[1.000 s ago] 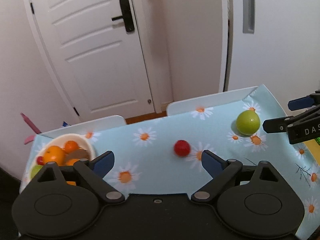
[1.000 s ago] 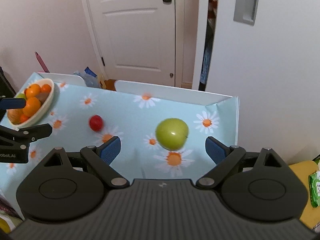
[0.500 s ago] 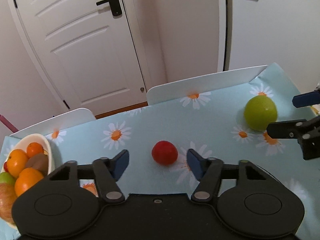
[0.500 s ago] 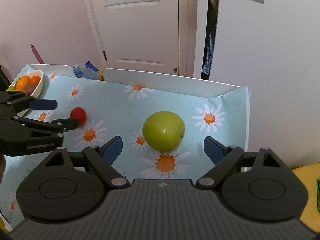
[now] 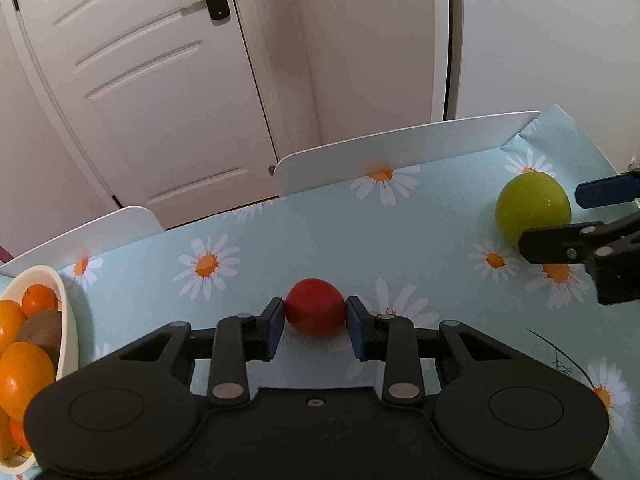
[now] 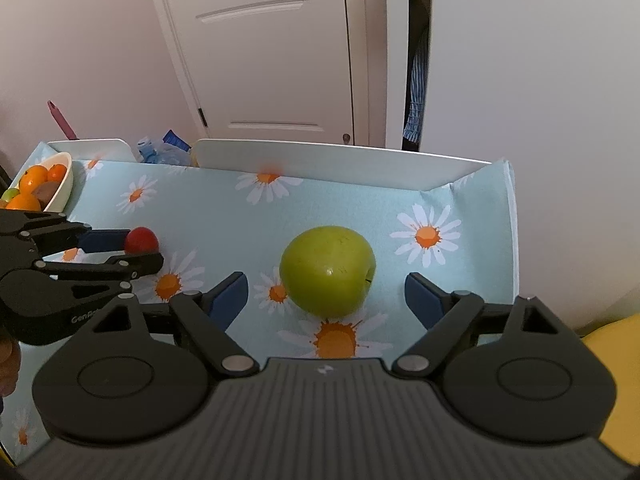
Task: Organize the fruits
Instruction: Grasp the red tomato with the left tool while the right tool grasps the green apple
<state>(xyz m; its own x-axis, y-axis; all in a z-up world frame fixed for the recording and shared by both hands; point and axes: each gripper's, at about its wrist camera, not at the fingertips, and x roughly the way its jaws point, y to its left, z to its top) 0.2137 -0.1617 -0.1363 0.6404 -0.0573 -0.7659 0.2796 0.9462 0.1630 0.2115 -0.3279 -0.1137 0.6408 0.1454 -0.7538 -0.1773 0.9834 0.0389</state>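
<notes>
Our left gripper (image 5: 315,322) has its 2 blue pads pressed against either side of the small red fruit (image 5: 315,306), pinching it where it sits on the daisy-print tablecloth (image 5: 320,236). Our right gripper (image 6: 326,294) is spread wide, its 2 blue pads standing on either side of the green apple (image 6: 328,270) without touching it; the apple rests on the cloth just ahead of the pads, beside an orange-centred daisy. From the right wrist view we see the left gripper (image 6: 138,248) off to the left, closed around the red fruit (image 6: 141,240), well apart from the apple. From the left wrist view the right gripper (image 5: 576,216) reaches in at the right edge, with the apple (image 5: 532,206) between its 2 fingers. At the table's far left a cream bowl (image 5: 66,320) holds several oranges and a brown kiwi. Beyond the table's raised white edge (image 5: 400,148) stands a white panelled door (image 5: 152,80) with a black handle.
</notes>
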